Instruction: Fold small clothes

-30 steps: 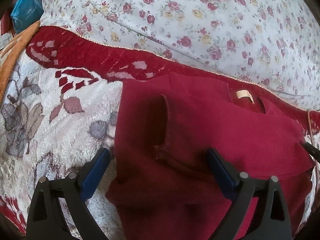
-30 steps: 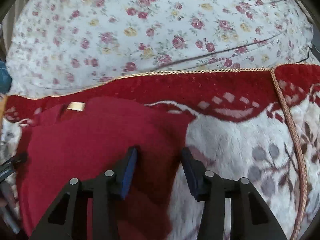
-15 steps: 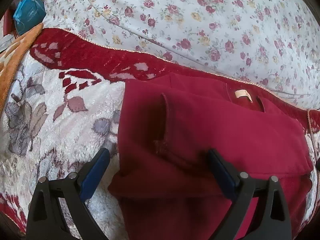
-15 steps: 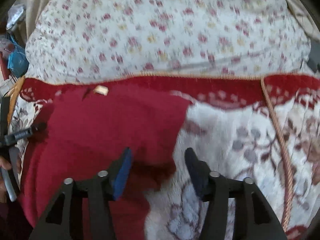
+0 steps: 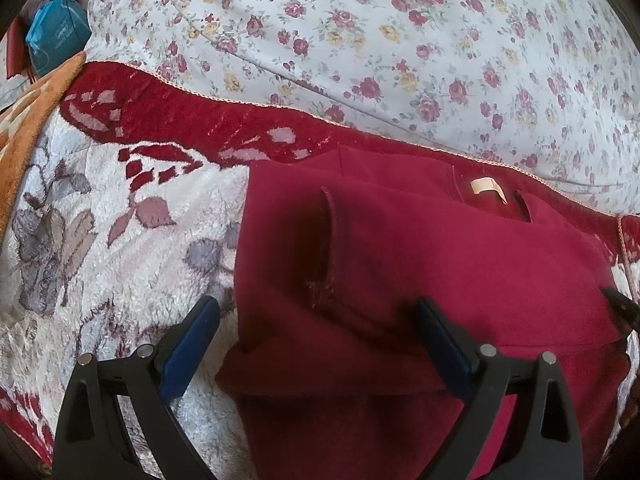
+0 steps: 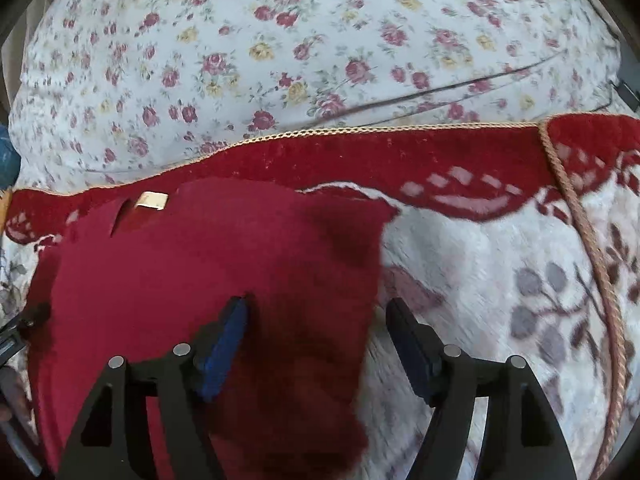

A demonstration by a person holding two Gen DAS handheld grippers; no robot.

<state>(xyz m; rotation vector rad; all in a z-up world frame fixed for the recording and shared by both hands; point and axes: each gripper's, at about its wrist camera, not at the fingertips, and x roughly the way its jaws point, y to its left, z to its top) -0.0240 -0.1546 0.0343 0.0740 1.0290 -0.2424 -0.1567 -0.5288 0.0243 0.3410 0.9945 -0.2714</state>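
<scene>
A dark red garment (image 5: 420,264) lies partly folded on a plush red-and-white blanket (image 5: 120,240); its tan neck label (image 5: 484,186) faces up. My left gripper (image 5: 316,332) is open, its jaws straddling the garment's left folded edge. In the right wrist view the same garment (image 6: 200,272) fills the lower left, label (image 6: 152,201) at its top. My right gripper (image 6: 316,320) is open over the garment's right edge, left pad on the cloth, right pad over the blanket (image 6: 500,280). The right gripper's tip (image 5: 620,308) shows at the left wrist view's right edge.
A floral white pillow or duvet (image 5: 400,40) lies behind the blanket, also in the right wrist view (image 6: 300,40). An orange blanket edge (image 5: 32,112) and a blue bag (image 5: 56,36) sit at far left. A braided cord trim (image 6: 580,240) runs down the blanket at right.
The right gripper pulled back and up, then came back down over the garment's right edge, with its jaws wider. The left gripper stayed almost still.
</scene>
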